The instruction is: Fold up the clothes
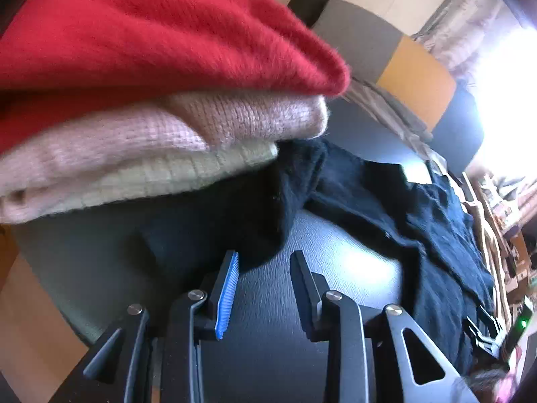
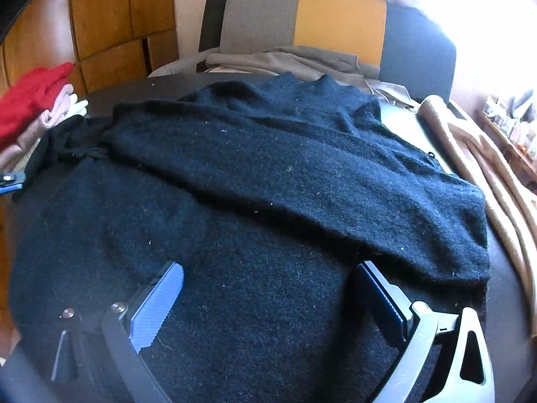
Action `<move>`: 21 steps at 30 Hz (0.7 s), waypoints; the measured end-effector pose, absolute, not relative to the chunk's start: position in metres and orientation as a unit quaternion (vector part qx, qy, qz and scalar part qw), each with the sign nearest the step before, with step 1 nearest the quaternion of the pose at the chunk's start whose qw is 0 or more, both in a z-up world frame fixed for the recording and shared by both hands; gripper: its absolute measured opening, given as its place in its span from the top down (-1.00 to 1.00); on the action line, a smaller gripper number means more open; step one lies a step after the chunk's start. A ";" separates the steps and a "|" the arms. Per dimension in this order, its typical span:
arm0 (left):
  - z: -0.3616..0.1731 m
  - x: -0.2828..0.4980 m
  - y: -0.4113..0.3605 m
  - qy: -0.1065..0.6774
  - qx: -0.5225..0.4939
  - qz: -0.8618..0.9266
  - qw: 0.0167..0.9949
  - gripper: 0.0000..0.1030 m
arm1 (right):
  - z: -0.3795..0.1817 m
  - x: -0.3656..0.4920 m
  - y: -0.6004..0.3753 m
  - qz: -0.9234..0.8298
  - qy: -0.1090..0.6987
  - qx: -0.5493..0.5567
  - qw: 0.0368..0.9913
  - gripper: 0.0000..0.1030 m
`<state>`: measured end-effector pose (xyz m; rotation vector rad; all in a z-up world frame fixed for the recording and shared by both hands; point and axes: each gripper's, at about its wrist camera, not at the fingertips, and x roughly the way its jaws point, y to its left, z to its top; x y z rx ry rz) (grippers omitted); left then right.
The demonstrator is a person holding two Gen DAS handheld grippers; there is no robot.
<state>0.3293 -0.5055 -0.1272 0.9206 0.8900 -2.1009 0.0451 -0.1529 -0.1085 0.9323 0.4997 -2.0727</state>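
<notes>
A black knit sweater (image 2: 268, 168) lies spread on the dark table (image 1: 335, 262), one sleeve folded across its body toward the right. My right gripper (image 2: 268, 272) hovers wide open over the sweater's lower part, nothing between its blue pads (image 2: 157, 305). In the left wrist view the sweater (image 1: 436, 235) runs off to the right, and its other sleeve end (image 1: 268, 221) lies just beyond my left gripper (image 1: 265, 258). That gripper is open with only bare table between its fingers. A folded stack of red (image 1: 151, 33), pink (image 1: 235, 117) and cream (image 1: 184, 174) knitwear fills the upper left.
A chair (image 2: 339, 20) with grey, yellow and blue back panels stands behind the table, a grey garment (image 2: 285, 57) draped on it. A beige cloth (image 2: 486, 168) lies along the table's right edge. Wooden cabinets (image 2: 100, 16) and a black roll (image 2: 214, 10) stand at the back left.
</notes>
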 end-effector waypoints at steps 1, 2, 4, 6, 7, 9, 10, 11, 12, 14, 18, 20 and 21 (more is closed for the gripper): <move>-0.128 0.326 -0.506 0.338 0.353 -0.802 0.344 0.39 | -0.108 0.043 -0.153 -0.817 0.197 0.368 0.397 -1.00; -0.127 0.323 -0.506 0.336 0.353 -0.798 0.355 0.39 | -0.108 0.044 -0.154 -0.817 0.196 0.368 0.397 -1.00; -0.128 0.317 -0.506 0.331 0.351 -0.791 0.376 0.39 | -0.108 0.044 -0.156 -0.817 0.195 0.369 0.397 -1.00; -0.129 0.313 -0.506 0.327 0.348 -0.786 0.392 0.46 | -0.107 0.044 -0.156 -0.817 0.194 0.369 0.397 -1.00; -0.130 0.311 -0.506 0.325 0.347 -0.785 0.398 0.46 | -0.108 0.044 -0.156 -0.817 0.194 0.369 0.398 -1.00; -0.132 0.309 -0.505 0.321 0.345 -0.784 0.404 0.46 | -0.108 0.043 -0.155 -0.817 0.194 0.369 0.399 -1.00; -0.133 0.308 -0.504 0.319 0.344 -0.785 0.405 0.46 | -0.108 0.043 -0.155 -0.817 0.196 0.368 0.398 -1.00; -0.134 0.308 -0.503 0.316 0.343 -0.785 0.407 0.46 | -0.109 0.043 -0.155 -0.817 0.199 0.368 0.397 -1.00; -0.134 0.307 -0.503 0.315 0.342 -0.786 0.407 0.43 | -0.109 0.044 -0.155 -0.817 0.201 0.368 0.396 -1.00; -0.136 0.307 -0.501 0.315 0.339 -0.789 0.405 0.39 | -0.109 0.044 -0.156 -0.817 0.205 0.368 0.394 -1.00; -0.136 0.309 -0.506 0.345 0.334 -0.780 0.402 0.39 | -0.109 0.045 -0.156 -0.817 0.208 0.367 0.392 -1.00; -0.135 0.310 -0.510 0.371 0.334 -0.768 0.402 0.38 | -0.109 0.045 -0.156 -0.817 0.210 0.368 0.392 -1.00; -0.134 0.310 -0.513 0.383 0.334 -0.761 0.403 0.39 | -0.109 0.045 -0.156 -0.816 0.210 0.368 0.392 -1.00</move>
